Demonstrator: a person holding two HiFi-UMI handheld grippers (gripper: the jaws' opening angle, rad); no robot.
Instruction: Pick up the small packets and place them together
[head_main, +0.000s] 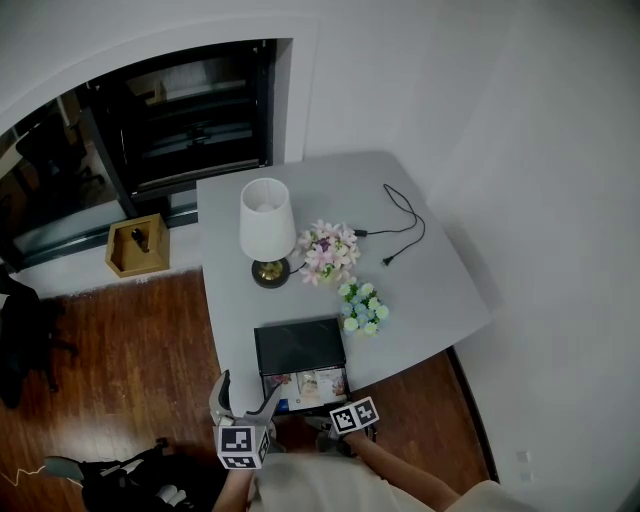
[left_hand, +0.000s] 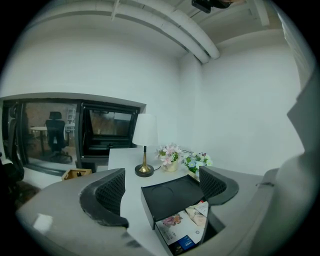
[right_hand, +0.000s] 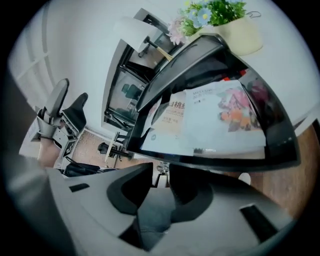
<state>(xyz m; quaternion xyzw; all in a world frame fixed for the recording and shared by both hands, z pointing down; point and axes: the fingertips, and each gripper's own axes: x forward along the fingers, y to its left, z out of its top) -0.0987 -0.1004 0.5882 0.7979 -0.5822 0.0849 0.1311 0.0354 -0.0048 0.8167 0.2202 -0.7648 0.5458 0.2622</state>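
A black box (head_main: 300, 346) with its lid raised sits at the grey table's near edge (head_main: 230, 330). Several small printed packets (head_main: 310, 385) lie inside it. They also show in the left gripper view as packets (left_hand: 182, 225) under the lid (left_hand: 172, 195). My left gripper (left_hand: 162, 174) hovers open just left of the box, with nothing between its fingers. My right gripper (right_hand: 160, 177) sits low at the box's front rim (right_hand: 225, 160), looking up at the packets (right_hand: 210, 115). Its jaws stand a narrow gap apart and hold nothing. Only its marker cube (head_main: 355, 415) shows in the head view.
On the table stand a white lamp (head_main: 267, 225), pink flowers (head_main: 328, 250) and a blue-green flower pot (head_main: 363, 307). A black cable (head_main: 400, 225) lies at the back. A wooden box (head_main: 138, 245) rests on the floor to the left; a white wall runs along the right.
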